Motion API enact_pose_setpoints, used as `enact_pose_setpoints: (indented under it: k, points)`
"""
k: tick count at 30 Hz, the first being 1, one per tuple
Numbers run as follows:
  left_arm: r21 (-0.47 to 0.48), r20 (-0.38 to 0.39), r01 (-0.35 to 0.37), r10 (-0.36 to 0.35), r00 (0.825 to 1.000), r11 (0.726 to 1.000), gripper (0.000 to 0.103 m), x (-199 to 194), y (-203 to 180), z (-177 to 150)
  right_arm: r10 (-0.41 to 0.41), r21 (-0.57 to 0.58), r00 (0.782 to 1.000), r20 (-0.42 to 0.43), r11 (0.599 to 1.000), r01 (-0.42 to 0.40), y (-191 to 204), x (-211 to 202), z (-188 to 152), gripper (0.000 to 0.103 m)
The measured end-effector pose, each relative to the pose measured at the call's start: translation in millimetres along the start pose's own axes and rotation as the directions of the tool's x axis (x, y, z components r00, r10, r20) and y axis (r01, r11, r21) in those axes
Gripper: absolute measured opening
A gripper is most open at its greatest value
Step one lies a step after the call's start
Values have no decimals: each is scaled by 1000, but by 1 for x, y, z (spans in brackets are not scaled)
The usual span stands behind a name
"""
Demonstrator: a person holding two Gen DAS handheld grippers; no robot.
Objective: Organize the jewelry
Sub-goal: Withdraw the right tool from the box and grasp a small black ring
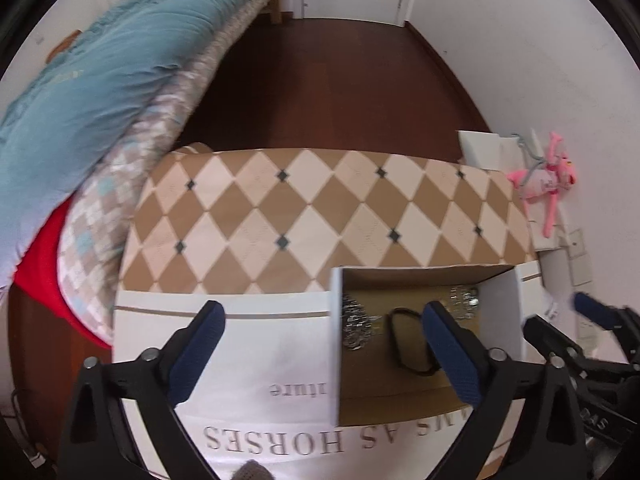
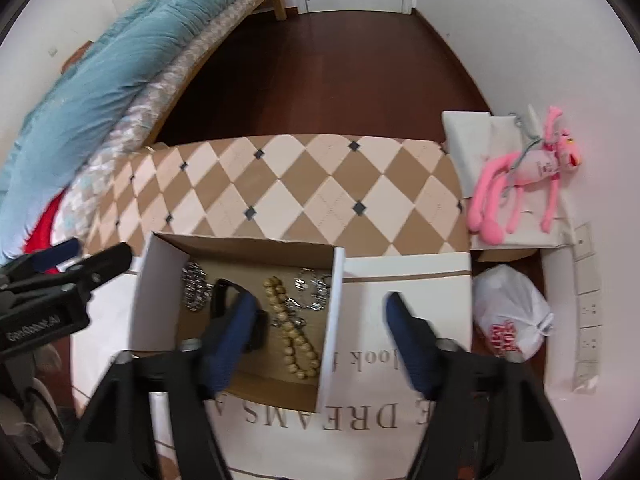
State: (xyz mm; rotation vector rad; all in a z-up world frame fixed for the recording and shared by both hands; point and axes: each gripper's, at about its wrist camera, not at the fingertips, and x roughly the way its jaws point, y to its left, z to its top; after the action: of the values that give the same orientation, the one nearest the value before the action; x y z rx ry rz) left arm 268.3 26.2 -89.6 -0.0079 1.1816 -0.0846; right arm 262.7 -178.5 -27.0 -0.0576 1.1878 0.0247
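Observation:
An open cardboard box [image 2: 335, 288] with white outer walls sits on a white printed cloth. Inside lie a wooden bead bracelet [image 2: 290, 330], a silver chain piece [image 2: 195, 286] at the left, more silver jewelry [image 2: 314, 284] at the right, and a black band [image 2: 224, 296]. The box also shows in the left wrist view [image 1: 334, 344] with silver pieces [image 1: 356, 324] and the black band [image 1: 404, 340]. My left gripper [image 1: 324, 352] is open and empty, straddling the box's left wall. My right gripper [image 2: 320, 336] is open and empty, straddling the box's right wall.
A diamond-patterned tan mat [image 2: 304, 188] lies behind the box. A pink plush toy [image 2: 528, 184] and a white plastic bag [image 2: 510, 316] sit at the right by the wall. A bed with a teal quilt [image 1: 92, 80] is at the left. Dark wood floor [image 1: 328, 84] lies beyond.

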Motion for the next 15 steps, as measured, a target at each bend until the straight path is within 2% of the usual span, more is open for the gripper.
enact_pose_setpoints:
  k: [2, 8, 15]
  points:
    - [3, 12, -23, 23, 1000, 1000, 102, -1, 2, -6, -30, -15, 1000, -3, 999, 30, 4, 0, -5, 99]
    - [-6, 18, -52, 52, 998, 999, 102, -4, 5, -23, -78, -32, 997, -16, 997, 77, 12, 3, -19, 103]
    - [-5, 32, -48, 48, 998, 999, 102, -21, 6, -39, -76, -5, 997, 8, 997, 76, 14, -13, -30, 103]
